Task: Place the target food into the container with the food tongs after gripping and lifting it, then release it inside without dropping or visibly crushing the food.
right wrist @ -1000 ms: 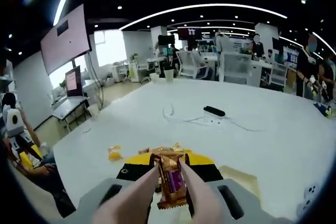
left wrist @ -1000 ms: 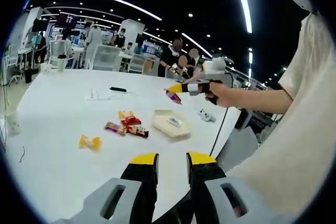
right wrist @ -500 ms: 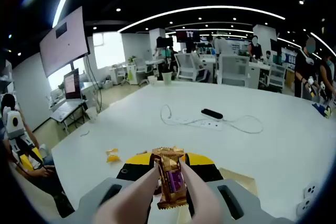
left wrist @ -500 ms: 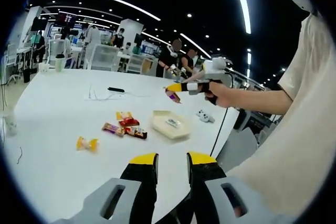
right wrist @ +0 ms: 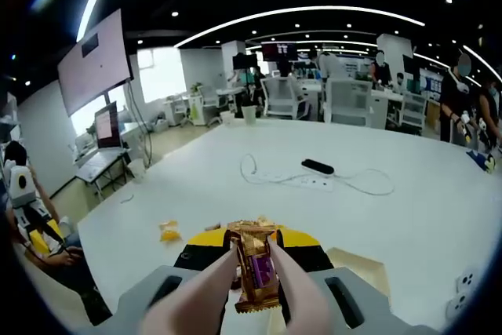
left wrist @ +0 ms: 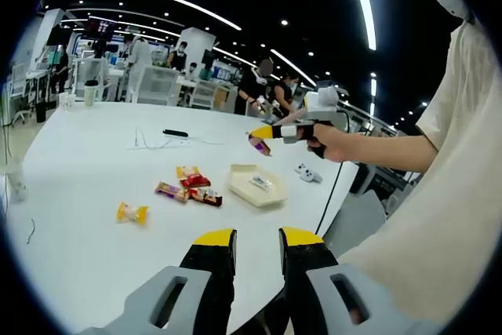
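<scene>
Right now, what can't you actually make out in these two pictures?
- Right gripper view: the tray is mostly hidden behind the right hand-held gripper and its held candy bar.
- Left gripper view: the wrapped snacks on the table are too small to read.
- Left gripper view: the tray's item is too small to identify.

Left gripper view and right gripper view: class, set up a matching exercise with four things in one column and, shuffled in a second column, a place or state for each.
Things:
1. purple-and-gold snack
2. cream container
3. yellow-wrapped candy
4. left gripper

Places or states:
A. open, holding nothing
B. on the table, with one wrapped piece inside
C. clamped between the fingers of the right gripper
D. lying alone on the table, apart from the other snacks

Pairs: 1-C, 2-B, 3-D, 4-A
</scene>
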`<action>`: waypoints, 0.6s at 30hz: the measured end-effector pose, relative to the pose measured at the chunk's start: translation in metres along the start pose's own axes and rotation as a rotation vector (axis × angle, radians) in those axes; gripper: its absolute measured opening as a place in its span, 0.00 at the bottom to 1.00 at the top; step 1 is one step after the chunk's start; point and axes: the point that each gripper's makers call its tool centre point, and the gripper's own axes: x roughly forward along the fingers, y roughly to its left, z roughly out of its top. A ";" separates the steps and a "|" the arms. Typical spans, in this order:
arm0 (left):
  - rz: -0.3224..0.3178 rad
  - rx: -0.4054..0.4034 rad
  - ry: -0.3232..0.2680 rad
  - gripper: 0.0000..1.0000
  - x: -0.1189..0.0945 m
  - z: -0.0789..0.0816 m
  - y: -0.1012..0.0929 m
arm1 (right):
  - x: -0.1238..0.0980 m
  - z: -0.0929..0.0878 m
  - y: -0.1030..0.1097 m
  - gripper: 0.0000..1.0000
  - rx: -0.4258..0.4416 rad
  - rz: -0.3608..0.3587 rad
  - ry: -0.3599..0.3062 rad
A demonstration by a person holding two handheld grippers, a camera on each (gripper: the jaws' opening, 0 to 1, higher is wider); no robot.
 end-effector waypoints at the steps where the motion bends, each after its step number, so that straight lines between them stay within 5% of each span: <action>1: 0.000 0.000 -0.001 0.21 0.000 0.000 0.000 | 0.000 0.000 0.000 0.22 0.000 0.000 0.001; 18: 0.000 -0.002 0.000 0.21 -0.001 -0.002 -0.001 | 0.000 0.004 -0.004 0.23 -0.006 -0.006 -0.003</action>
